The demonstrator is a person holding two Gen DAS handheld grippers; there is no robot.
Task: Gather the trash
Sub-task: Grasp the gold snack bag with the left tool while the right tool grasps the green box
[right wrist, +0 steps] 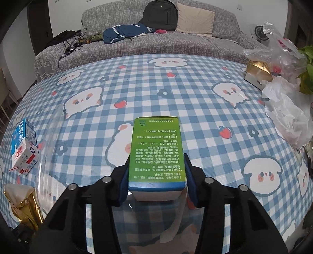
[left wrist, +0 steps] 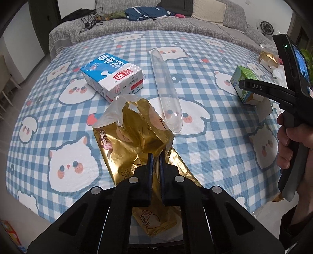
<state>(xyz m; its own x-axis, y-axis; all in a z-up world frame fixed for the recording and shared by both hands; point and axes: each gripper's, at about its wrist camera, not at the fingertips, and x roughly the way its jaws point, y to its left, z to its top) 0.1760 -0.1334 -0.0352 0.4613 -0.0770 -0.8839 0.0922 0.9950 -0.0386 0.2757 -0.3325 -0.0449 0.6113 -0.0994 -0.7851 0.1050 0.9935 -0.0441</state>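
Left gripper (left wrist: 156, 156): jaws nearly together, pinched on a fold of the crumpled gold wrapper (left wrist: 137, 134) lying on the checked tablecloth (left wrist: 58, 125). Right gripper (right wrist: 156, 172): jaws partway apart, blue pads pressed on both long sides of the green box (right wrist: 156, 148), near end of the box between the fingers, far end pointing toward the sofa (right wrist: 137, 50).

Relative to the gold wrapper, seen from the left wrist:
- Just beyond, up and left: one blue-and-white milk carton (left wrist: 113, 78), on its side, close to the wrapper's clear plastic edge.
- Just beyond, up and right: one clear plastic tube (left wrist: 166, 88), lying flat, its rounded near end beside the wrapper.
- Well to the right: green box with the right gripper's black finger across it, a hand (left wrist: 289, 148) around the grey handle.
- Far right, at the table's edge: a second gold wrapper (left wrist: 268, 58), beside a heap of clear plastic bags (right wrist: 283, 93).
- Past the table: grey sofa with a dark backpack (right wrist: 160, 15), a cream cushion (right wrist: 193, 19) and blue clothing (right wrist: 123, 33).

Counted: two grippers, two gold wrappers, one milk carton, one tube, one green box.
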